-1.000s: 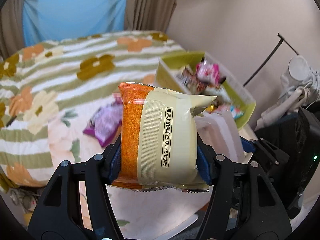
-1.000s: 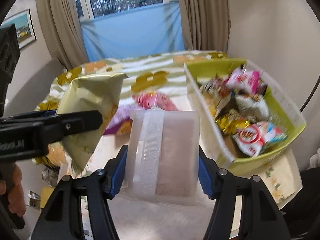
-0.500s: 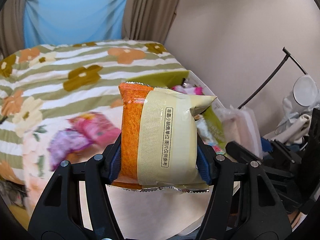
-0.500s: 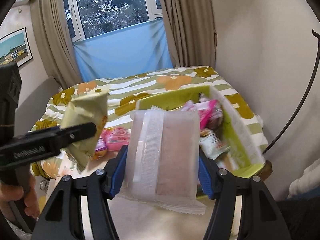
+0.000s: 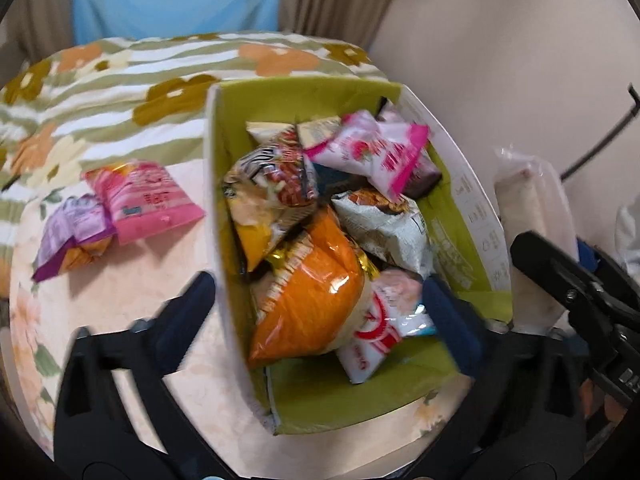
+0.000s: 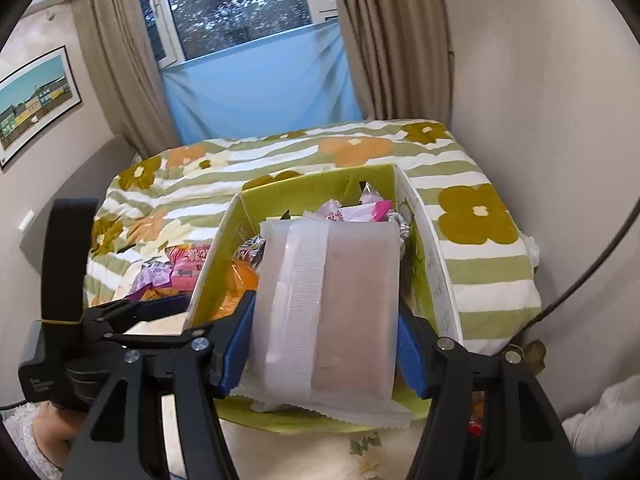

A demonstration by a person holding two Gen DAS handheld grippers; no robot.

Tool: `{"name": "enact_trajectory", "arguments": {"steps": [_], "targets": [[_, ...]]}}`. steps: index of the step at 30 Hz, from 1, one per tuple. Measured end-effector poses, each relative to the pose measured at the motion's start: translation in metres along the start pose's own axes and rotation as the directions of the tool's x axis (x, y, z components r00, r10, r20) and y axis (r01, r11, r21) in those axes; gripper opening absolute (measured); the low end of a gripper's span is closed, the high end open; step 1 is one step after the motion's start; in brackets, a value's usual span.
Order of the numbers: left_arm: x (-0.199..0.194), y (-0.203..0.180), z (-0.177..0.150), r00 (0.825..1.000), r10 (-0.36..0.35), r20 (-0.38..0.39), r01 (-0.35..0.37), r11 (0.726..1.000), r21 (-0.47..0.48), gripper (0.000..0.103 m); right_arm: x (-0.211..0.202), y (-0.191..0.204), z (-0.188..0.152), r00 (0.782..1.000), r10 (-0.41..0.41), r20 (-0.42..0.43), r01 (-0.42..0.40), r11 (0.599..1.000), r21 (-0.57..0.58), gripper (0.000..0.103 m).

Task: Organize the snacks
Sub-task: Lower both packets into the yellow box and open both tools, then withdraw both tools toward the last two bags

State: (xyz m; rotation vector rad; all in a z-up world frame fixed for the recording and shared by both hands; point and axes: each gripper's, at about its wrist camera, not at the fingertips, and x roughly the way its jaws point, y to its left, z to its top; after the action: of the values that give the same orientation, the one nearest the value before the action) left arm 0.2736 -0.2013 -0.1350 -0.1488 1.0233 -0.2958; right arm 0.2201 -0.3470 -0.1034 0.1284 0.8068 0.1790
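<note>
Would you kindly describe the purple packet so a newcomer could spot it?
Start at the green box. On the tablecloth left of it lie two packets; the purple packet is the farther one, partly under the pink packet, with orange along its lower edge.

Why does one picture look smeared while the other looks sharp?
Left wrist view: motion blur smears the green box and the orange packet, which shows glare. Right wrist view: crisp on the pale packet; the fisheye lens bends the curtains.

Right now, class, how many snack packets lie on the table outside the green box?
2 visible: a pink packet beside the box's left wall, a purple packet overlapping its left. Others may be hidden.
</note>
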Motion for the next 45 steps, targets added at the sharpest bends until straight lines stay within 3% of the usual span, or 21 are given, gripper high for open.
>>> {"name": "enact_trajectory", "arguments": {"steps": [10, 18, 22, 24, 26, 32, 45], "targets": [[-0.02, 0.022, -0.012, 0.984, 0.18, 0.014, -0.18, 0.984, -0.017, 0.103, 0.029, -0.006, 0.005, 0.99, 0.118, -0.077, -0.121, 0.992, -0.044, 0.059], [-0.026, 0.029, -0.024, 0.968, 0.252, -0.005, -0.252, 0.967, -0.026, 0.103, 0.052, 0.012, 0.006, 0.971, 0.186, -0.15, -0.204, 0.973, -0.111, 0.06], [-0.027, 0.033, -0.03, 0.965, 0.261, -0.017, -0.262, 0.964, -0.048, 0.103, 0.061, 0.01, 0.009, 0.968, 0.189, -0.166, -0.207, 0.973, -0.101, 0.065], [-0.027, 0.036, -0.033, 0.965, 0.263, -0.022, -0.264, 0.963, -0.059, 0.103, 0.061, 0.006, 0.009, 0.971, 0.176, -0.162, -0.193, 0.977, -0.092, 0.095], [-0.027, 0.038, -0.036, 0.965, 0.262, -0.028, -0.263, 0.962, -0.066, 0.103, 0.06, 0.002, 0.005, 0.974, 0.163, -0.155, -0.179, 0.979, -0.095, 0.102], [-0.029, 0.038, -0.044, 0.968, 0.249, -0.027, -0.25, 0.965, -0.076, 0.103, 0.055, -0.001, -0.007, 0.982, 0.117, -0.151, -0.137, 0.982, -0.132, 0.102], [-0.076, 0.046, -0.052, 0.962, 0.27, 0.038, -0.267, 0.961, -0.076, 0.103, 0.023, 0.009, -0.005, 0.981, 0.153, -0.124, -0.166, 0.98, -0.106, 0.102]]}}
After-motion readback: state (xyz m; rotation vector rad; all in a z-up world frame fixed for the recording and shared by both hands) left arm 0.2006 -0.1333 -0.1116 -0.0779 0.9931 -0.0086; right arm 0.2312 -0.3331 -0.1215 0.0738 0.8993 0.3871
